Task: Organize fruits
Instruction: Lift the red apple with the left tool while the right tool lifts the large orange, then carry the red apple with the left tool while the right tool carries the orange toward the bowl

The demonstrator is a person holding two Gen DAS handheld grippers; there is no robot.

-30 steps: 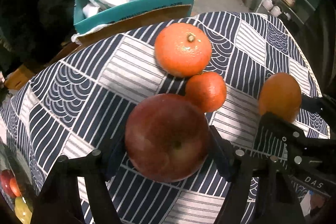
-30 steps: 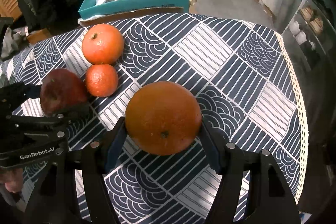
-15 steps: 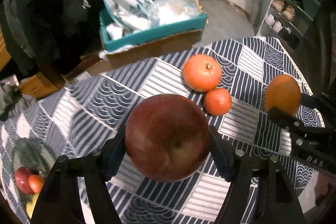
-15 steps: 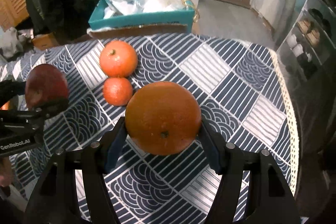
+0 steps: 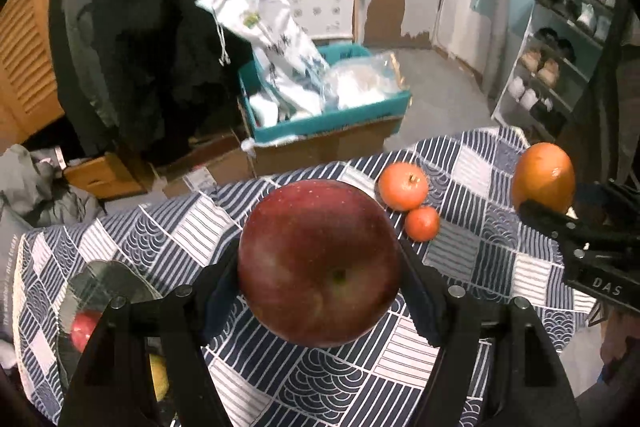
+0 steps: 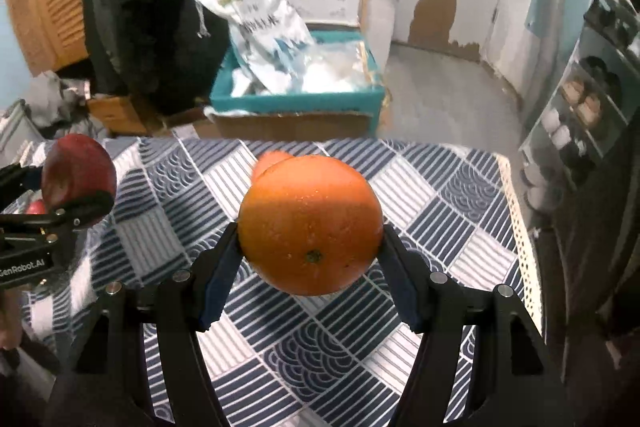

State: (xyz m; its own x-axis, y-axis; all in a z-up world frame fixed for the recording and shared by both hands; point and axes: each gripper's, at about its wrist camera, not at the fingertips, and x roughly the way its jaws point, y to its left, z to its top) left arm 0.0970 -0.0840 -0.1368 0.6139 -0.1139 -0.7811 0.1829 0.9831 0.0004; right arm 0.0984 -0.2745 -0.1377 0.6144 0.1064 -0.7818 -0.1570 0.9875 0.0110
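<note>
My left gripper is shut on a big red apple and holds it high above the table. My right gripper is shut on a large orange, also lifted; it shows at the right in the left wrist view. The apple shows at the left in the right wrist view. Two tangerines, one larger and one smaller, lie touching on the patterned tablecloth. A glass bowl at the lower left holds a red fruit and a yellow one.
A teal box with plastic bags stands on cardboard beyond the table's far edge. A shoe rack is at the right, dark coats and a wooden shelf behind. The table's right edge has a lace trim.
Both grippers have risen well above the table with their fruit. The tangerines look smaller and farther, and the bowl has come into the left wrist view.
</note>
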